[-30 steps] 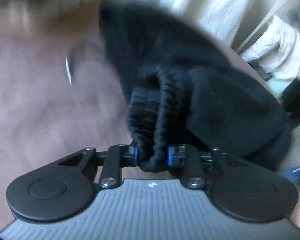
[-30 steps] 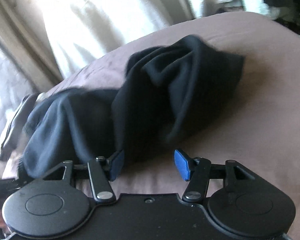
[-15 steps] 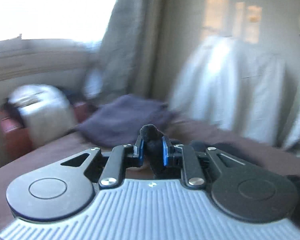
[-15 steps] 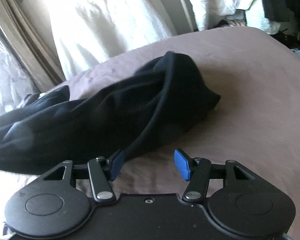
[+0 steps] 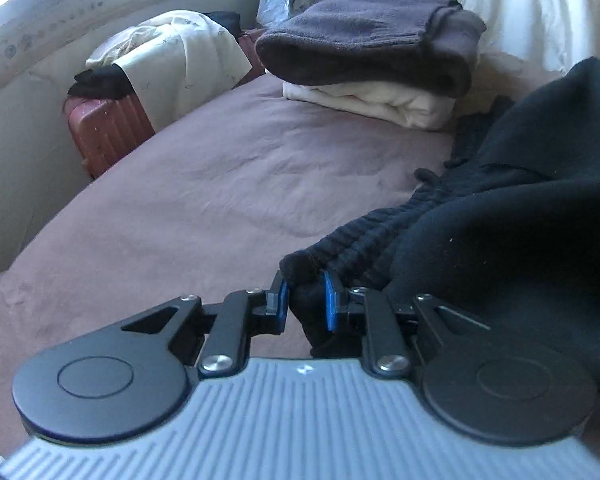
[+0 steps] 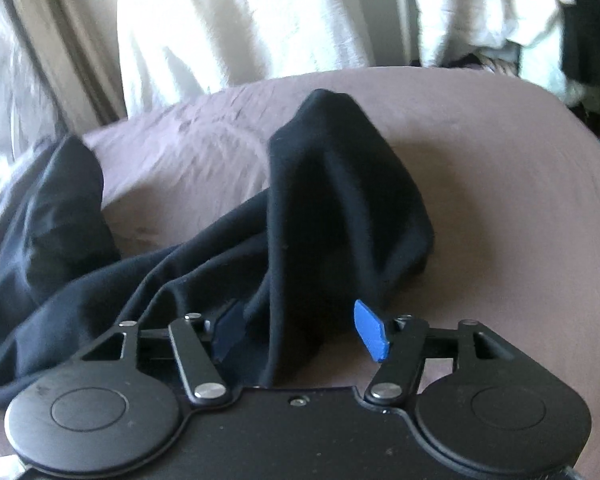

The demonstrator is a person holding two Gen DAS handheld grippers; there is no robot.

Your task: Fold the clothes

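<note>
On the bed: my left gripper (image 5: 305, 295) is clamped on the ribbed waistband of the black garment (image 5: 512, 216).
Right gripper: my right gripper (image 6: 300, 332) stands apart, a garment fold lying between its pads.
Open room: bare bed (image 5: 188, 200) from 9 to 12 o'clock.
Edge: folded stack (image 5: 372, 60) at 12 o'clock; red suitcase (image 5: 108, 128) at 10, off the bed.

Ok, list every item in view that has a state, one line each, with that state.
Left tongs: shut on the ribbed waistband.
Right tongs: open, black fabric lying between the fingers.
Black sweatpants: unfolded, bunched on the bed, waistband end lifted.
Dark purple garment: folded, stacked on the cream one.
Cream garment: folded, on the bed.
Red suitcase: closed, draped with clothes.
</note>
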